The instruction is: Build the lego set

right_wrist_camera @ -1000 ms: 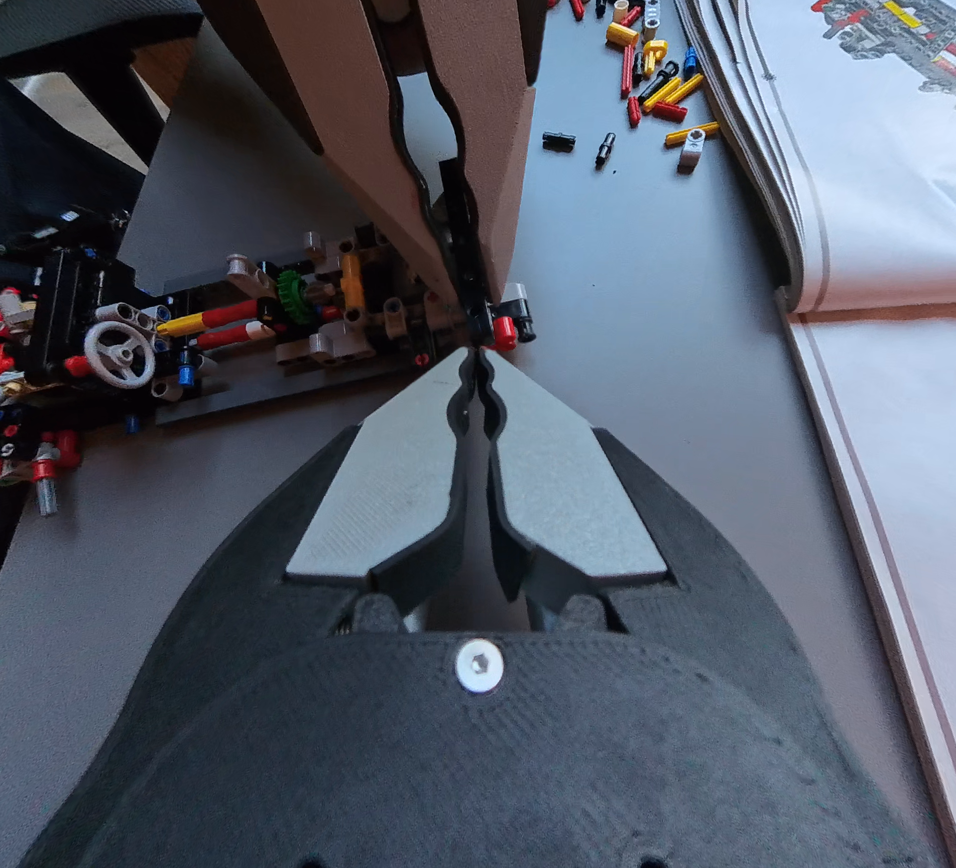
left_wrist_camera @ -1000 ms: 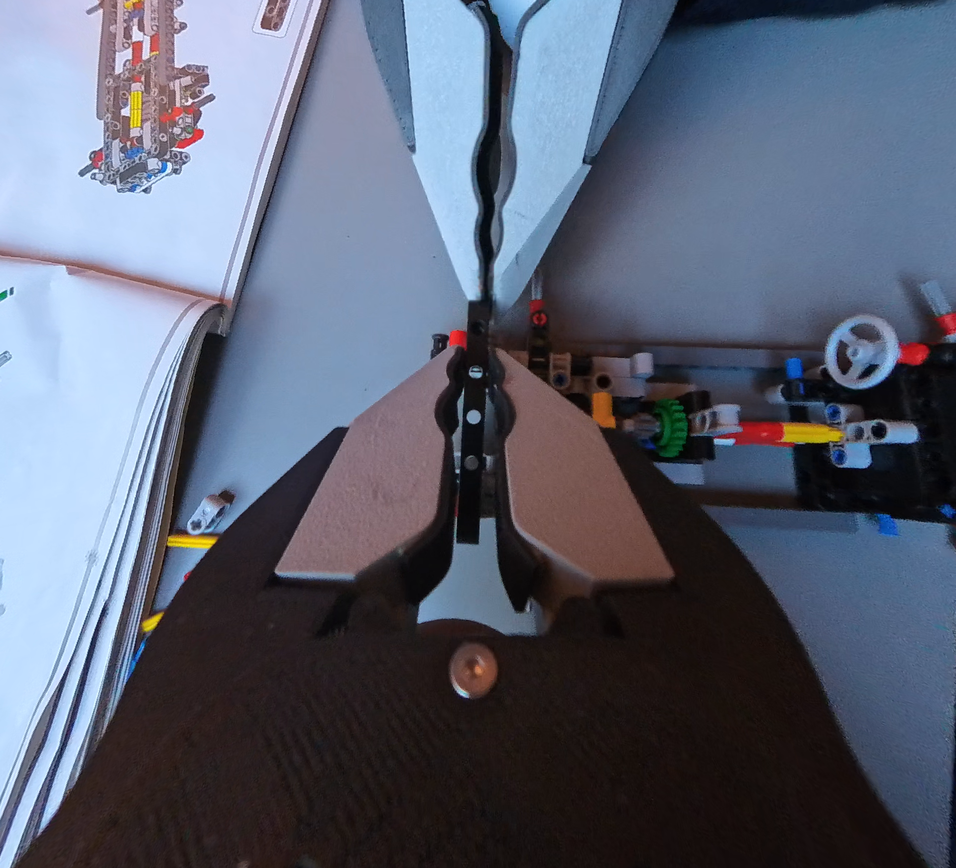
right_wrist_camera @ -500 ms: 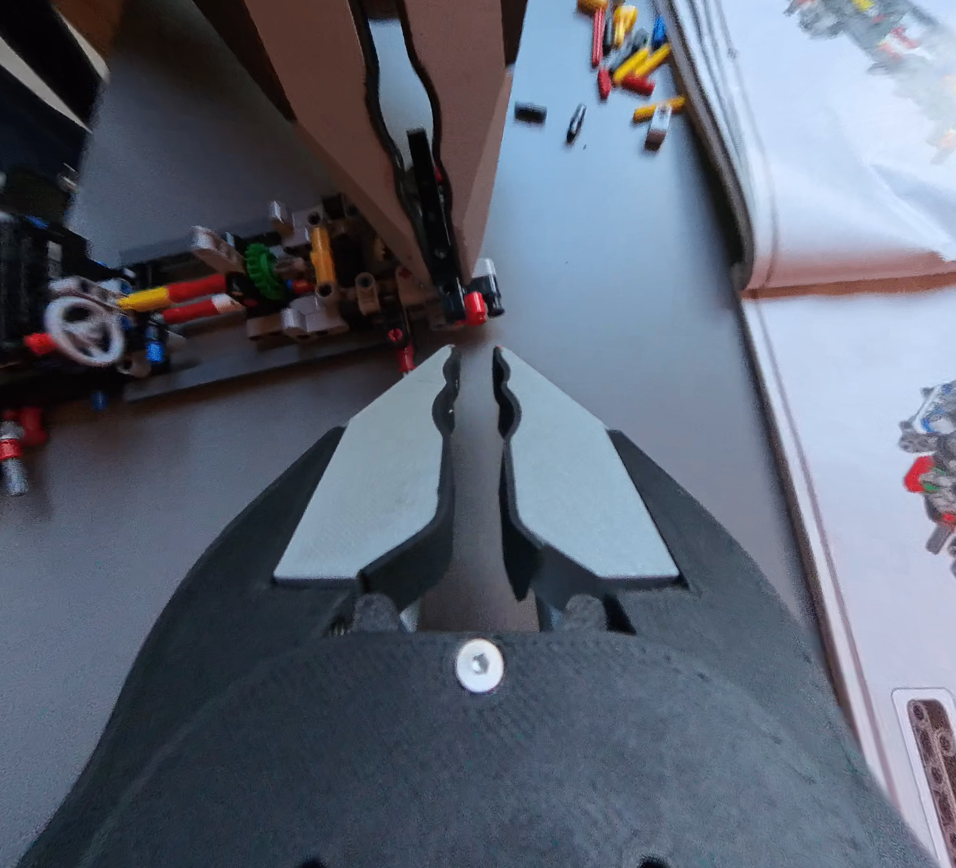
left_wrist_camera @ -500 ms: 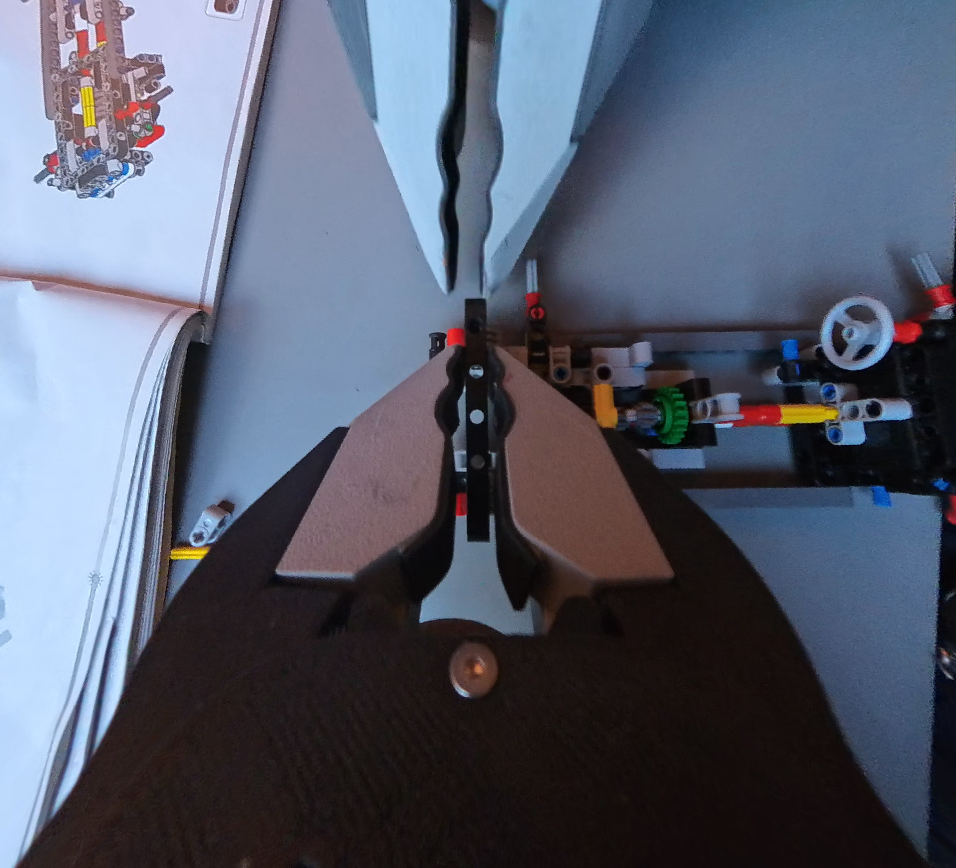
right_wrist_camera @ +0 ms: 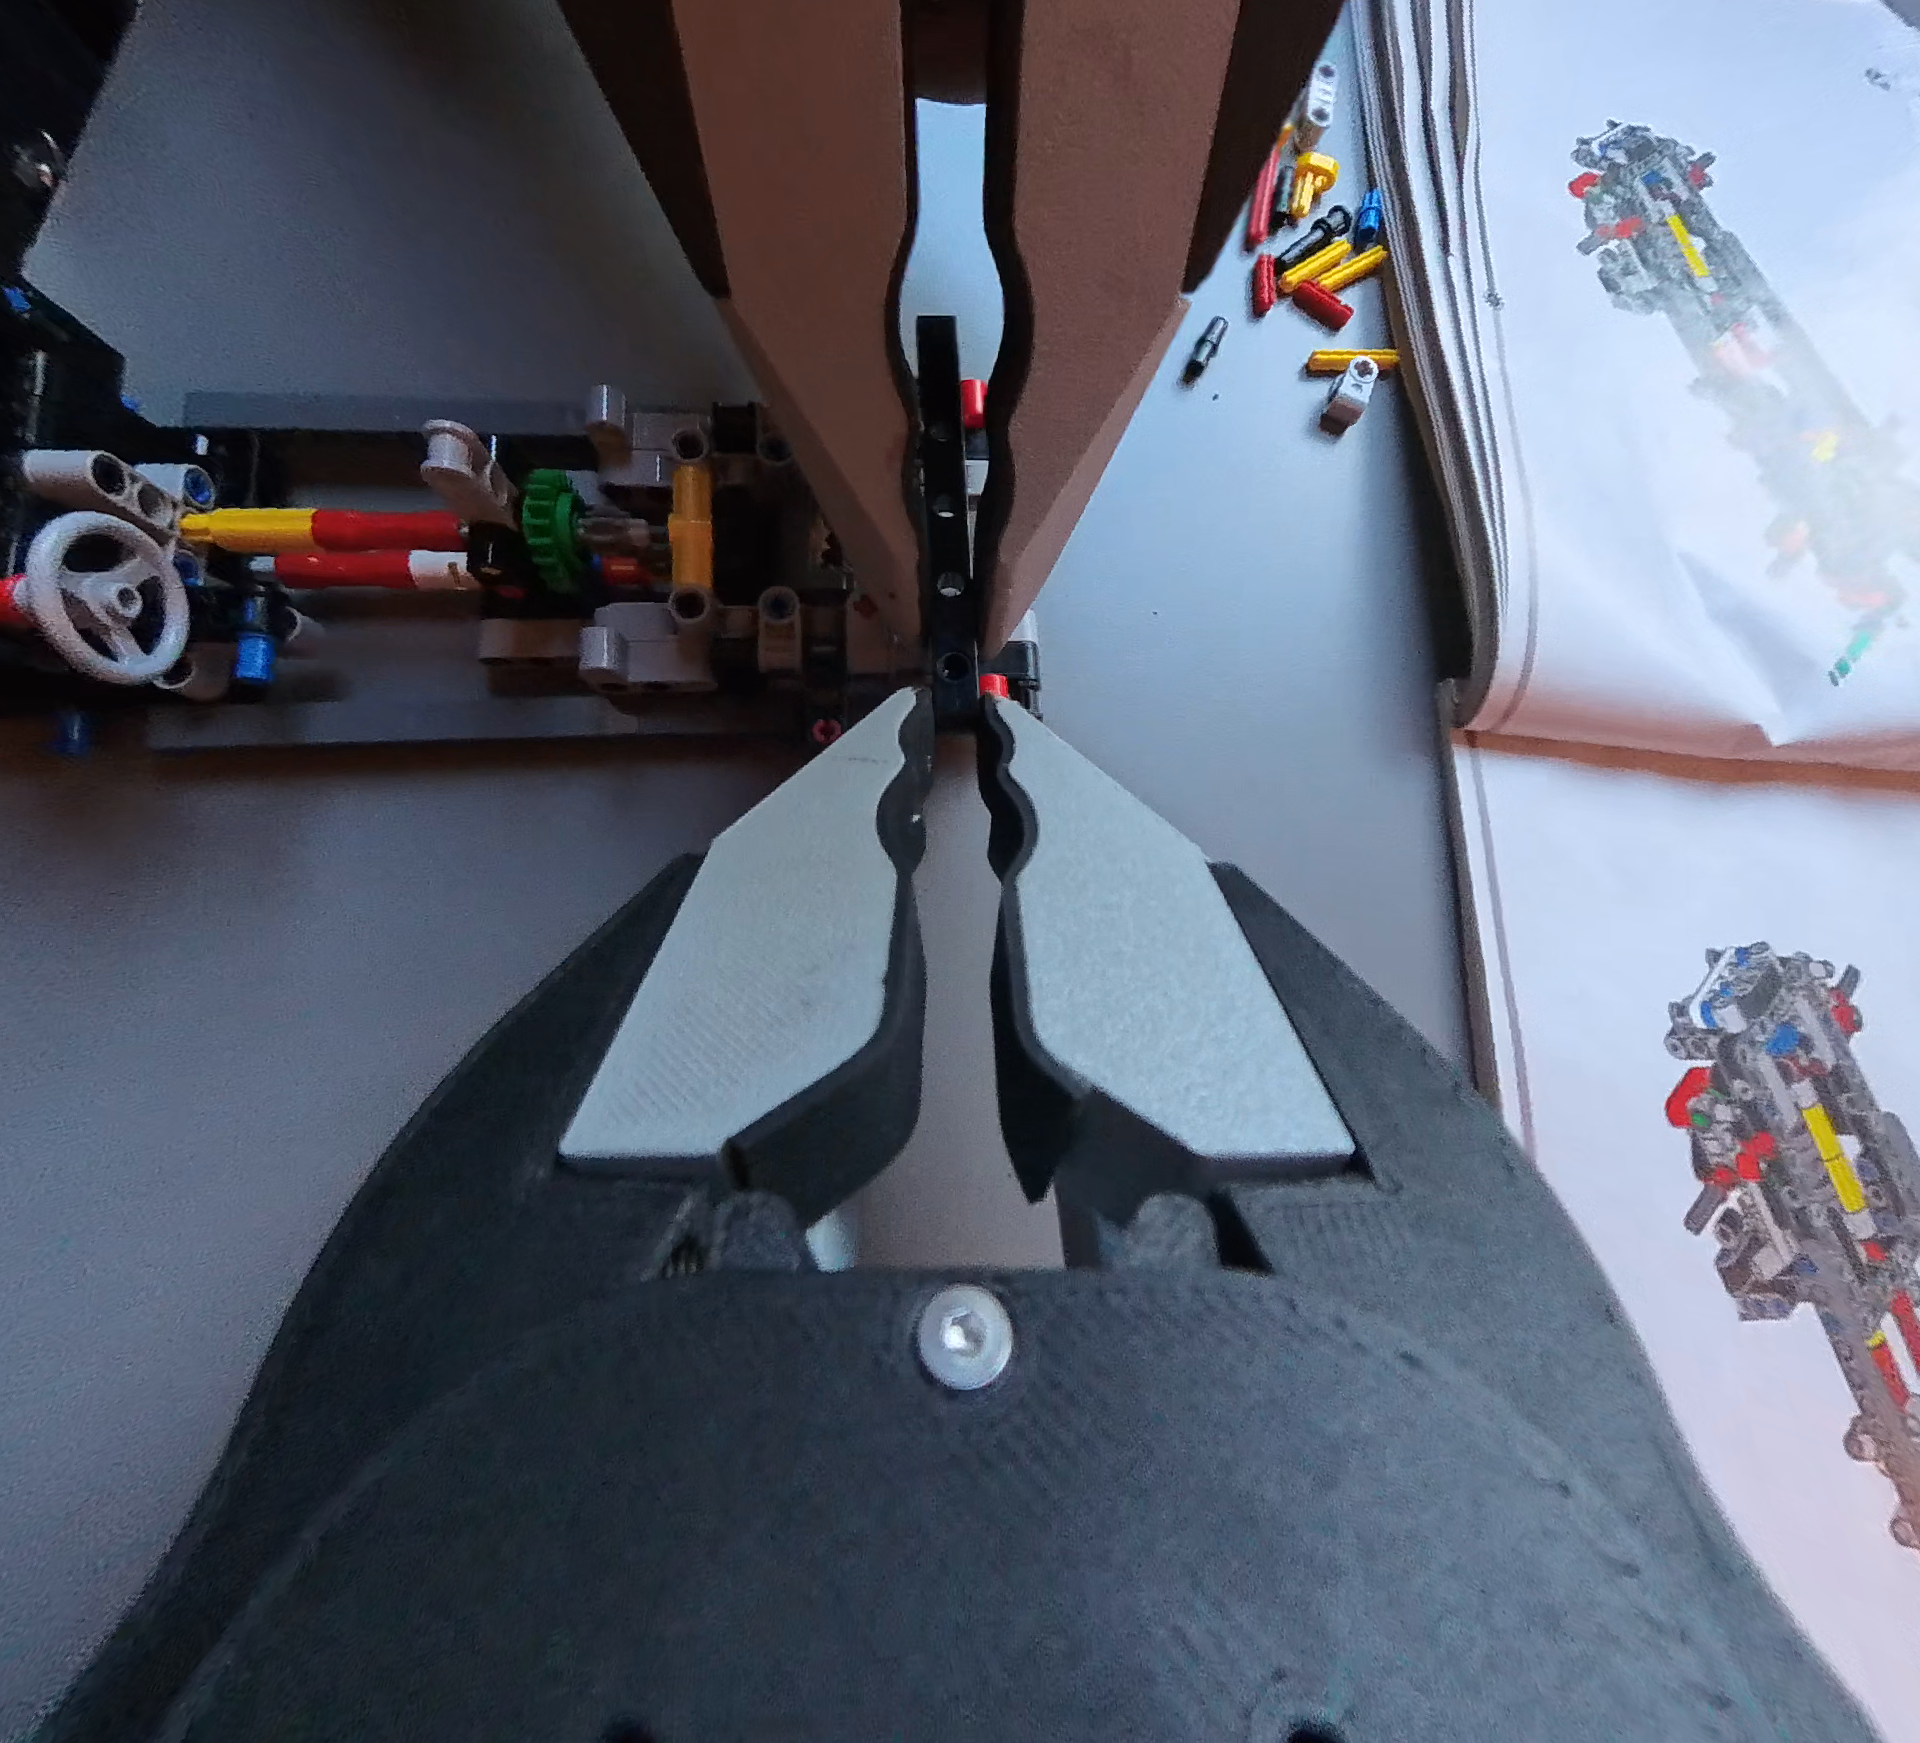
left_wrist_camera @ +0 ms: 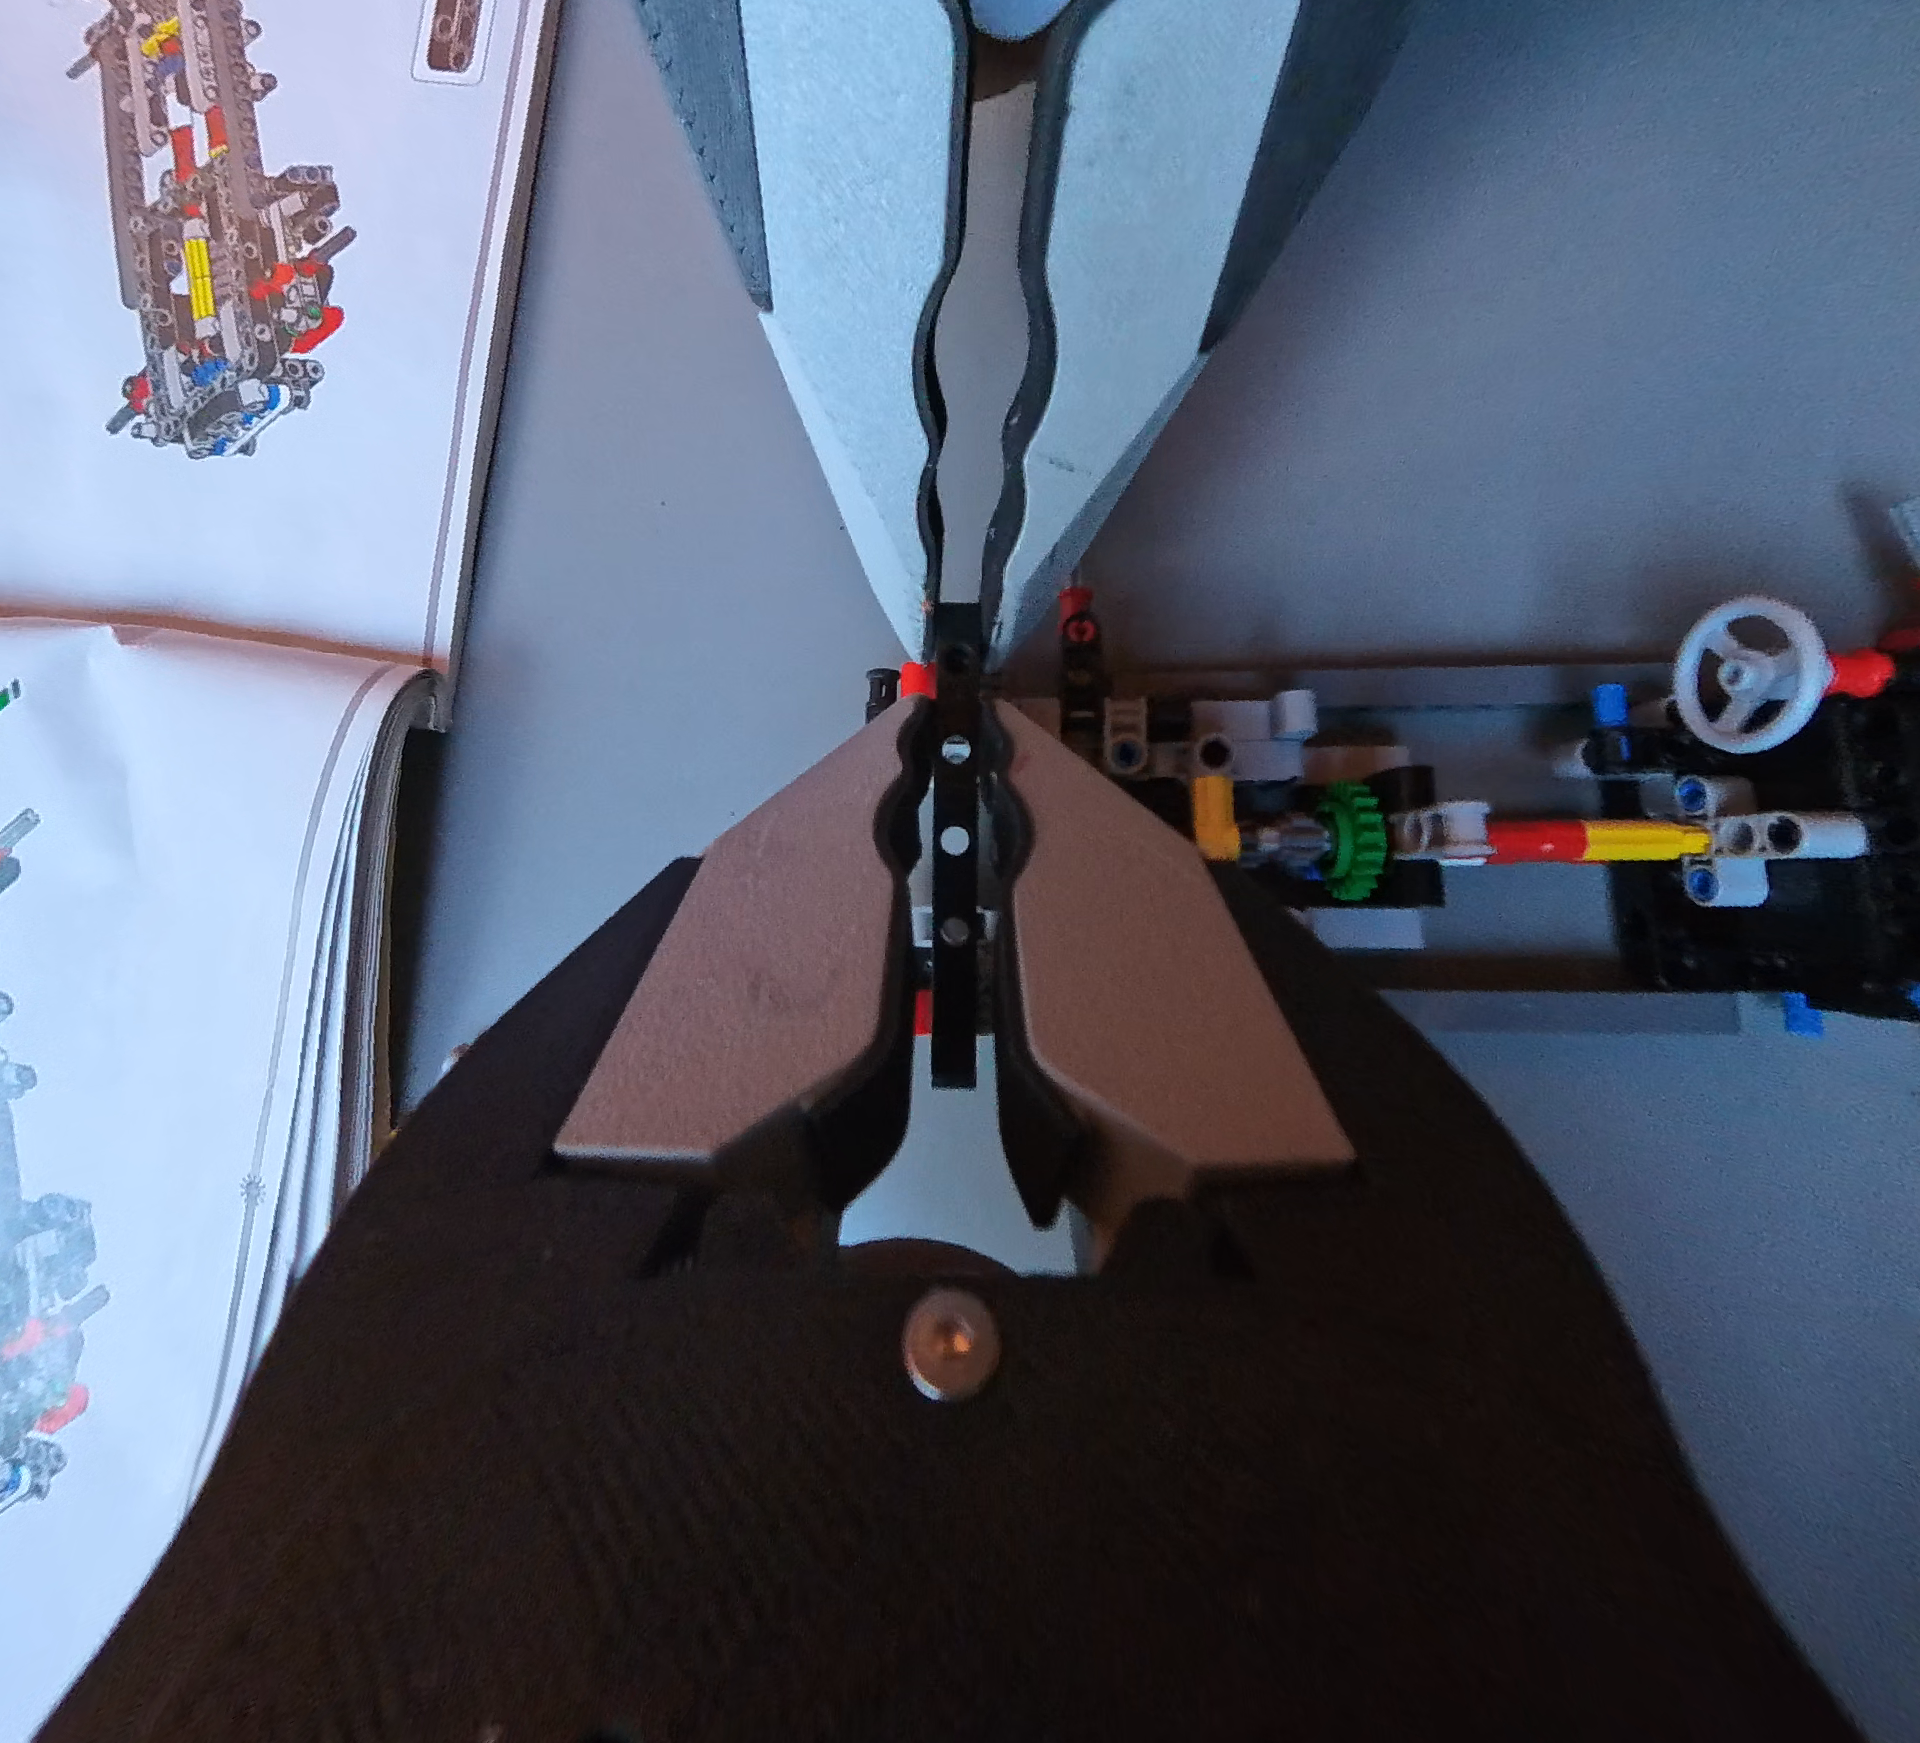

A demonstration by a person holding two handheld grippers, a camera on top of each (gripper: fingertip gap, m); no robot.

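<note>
My left gripper [left_wrist_camera: 956,717], with brown pads, is shut on a thin black beam with holes [left_wrist_camera: 954,862], gripping it along its length. My right gripper [right_wrist_camera: 954,717], with grey pads, faces it head-on, and its fingertips [right_wrist_camera: 920,722] clamp the beam's far end [right_wrist_camera: 954,680]. The left wrist view shows the same: the grey tips [left_wrist_camera: 1003,623] flank the beam's end. A small red pin [right_wrist_camera: 992,683] sticks out beside that end. The beam sits at the end of a brick-built model [left_wrist_camera: 1351,841] lying on the grey table [left_wrist_camera: 1558,343].
The model [right_wrist_camera: 623,550] has a green gear [right_wrist_camera: 551,530], red-yellow axles and a white steering wheel [right_wrist_camera: 104,597]. An open instruction booklet [right_wrist_camera: 1662,446] lies on the other side. Several loose small pins [right_wrist_camera: 1314,259] lie beside it. The grippers are tip to tip, or close to it. The green gear [right_wrist_camera: 551,530] is about equally far from each gripper, around 7 cm. It is also in sight in the left wrist view [left_wrist_camera: 1359,826].
My right gripper was shut beside the beam's end, opened half a second ago, and has now closed on that end. My left gripper has kept its hold on the beam.
</note>
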